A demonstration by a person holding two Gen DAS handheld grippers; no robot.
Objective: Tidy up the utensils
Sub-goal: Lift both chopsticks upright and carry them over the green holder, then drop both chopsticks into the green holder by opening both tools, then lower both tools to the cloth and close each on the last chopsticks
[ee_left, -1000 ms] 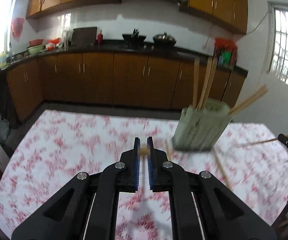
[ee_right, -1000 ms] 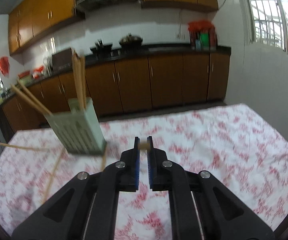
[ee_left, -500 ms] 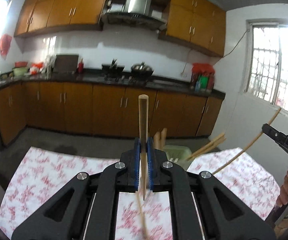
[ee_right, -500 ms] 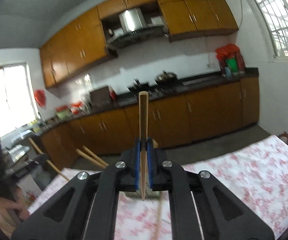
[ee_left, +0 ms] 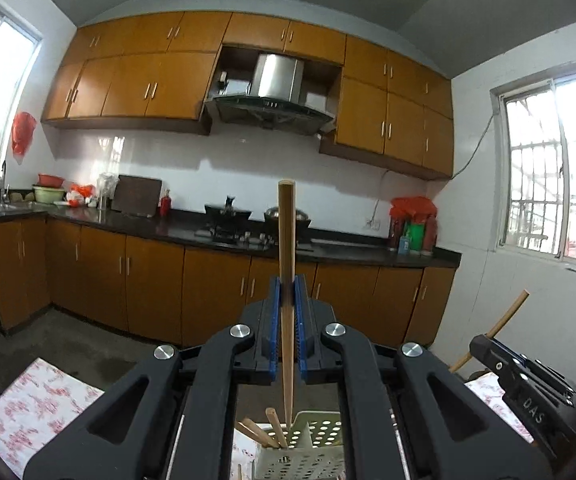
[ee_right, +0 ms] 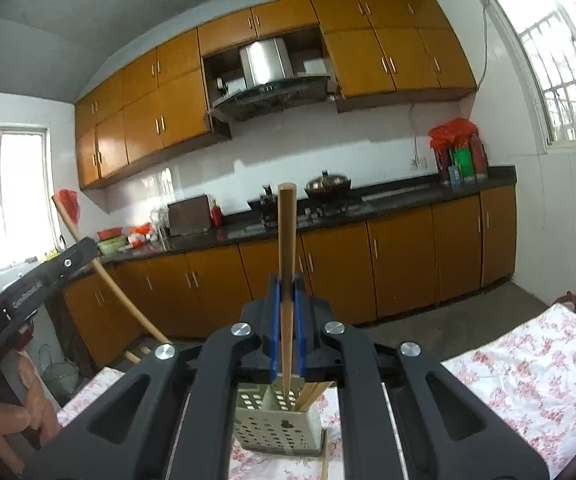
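Each gripper, left and right, clamps one upright wooden chopstick, tip toward six o'clock over the pale perforated plastic holder.

Both wrist cameras look forward along their tongs, close above the perforated holder at 6 o'clock, sharing the kitchen cabinets and range hood at 12 o'clock.

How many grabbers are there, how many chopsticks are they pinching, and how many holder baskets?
Grabbers: 2 (left gripper, right gripper)
Pinched chopsticks: 2 (left chopstick, right chopstick)
Holder basket: 1
Total: 5
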